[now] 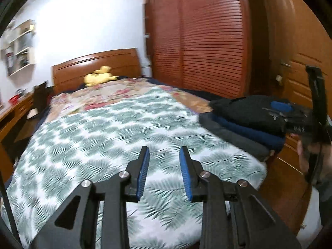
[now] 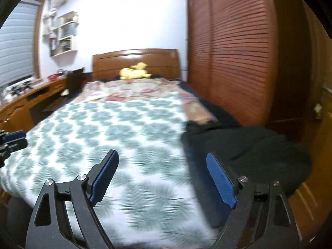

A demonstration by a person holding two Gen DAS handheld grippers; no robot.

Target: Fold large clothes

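A stack of folded dark clothes [image 1: 247,122], black on top over navy and grey, lies on the right edge of the bed; in the right wrist view it is a black heap [image 2: 249,147]. My left gripper [image 1: 164,151] is open and empty above the green leaf-print cover [image 1: 108,137]. My right gripper [image 2: 161,157] is wide open and empty, its right finger [image 2: 220,178] close over the near edge of the stack. The right gripper also shows in the left wrist view [image 1: 317,108] beside the stack. The left gripper's tip shows at the left edge of the right wrist view [image 2: 12,139].
The bed has a wooden headboard [image 2: 134,60], a floral quilt [image 2: 134,89] and a yellow plush toy [image 2: 134,71] at the far end. A louvered wooden wardrobe [image 2: 232,47] stands along the right. A wooden desk [image 2: 25,101] and wall shelves [image 2: 64,33] are on the left.
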